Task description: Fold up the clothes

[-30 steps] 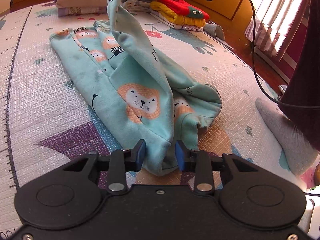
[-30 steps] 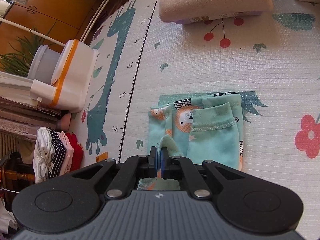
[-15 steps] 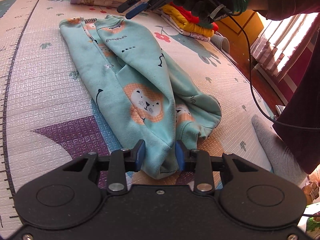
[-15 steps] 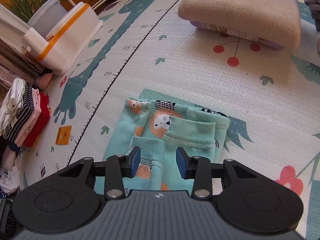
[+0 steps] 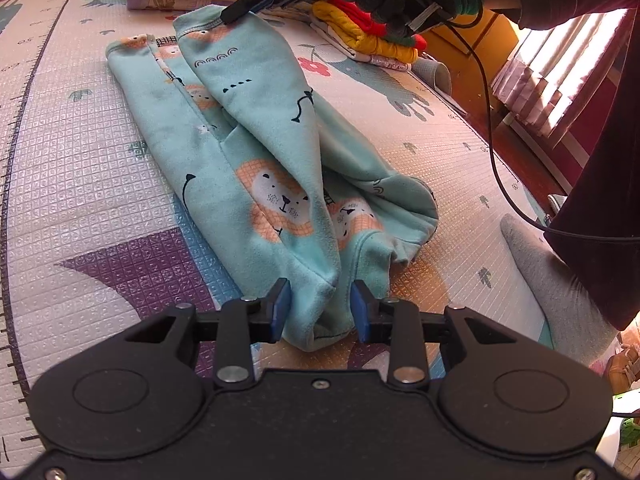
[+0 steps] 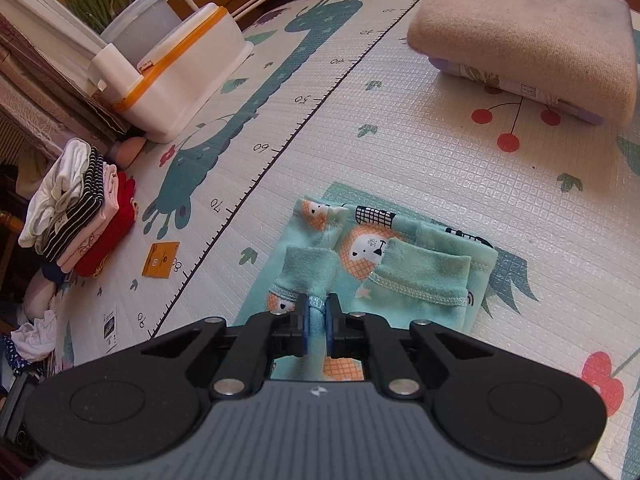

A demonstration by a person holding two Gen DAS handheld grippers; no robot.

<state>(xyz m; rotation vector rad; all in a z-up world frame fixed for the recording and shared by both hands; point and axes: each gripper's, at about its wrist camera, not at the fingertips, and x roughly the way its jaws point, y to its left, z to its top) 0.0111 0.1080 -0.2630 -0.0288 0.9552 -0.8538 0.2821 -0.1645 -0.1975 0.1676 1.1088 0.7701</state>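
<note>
Patterned play mat (image 6: 400, 128), floor level. Right gripper (image 6: 318, 322): fingers clenched on cuff of mint lion-print garment (image 5: 260, 168). Left gripper (image 5: 320, 306): fingers spread, straddling near fold at 6 o'clock, not pinching. Garment soft, light, limp; best taken at hems. Folded stack (image 6: 528, 36) at 1 o'clock.

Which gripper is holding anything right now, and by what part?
Right gripper is shut on a cuff hem of the teal pants. Left gripper is open around the waist end.
</note>
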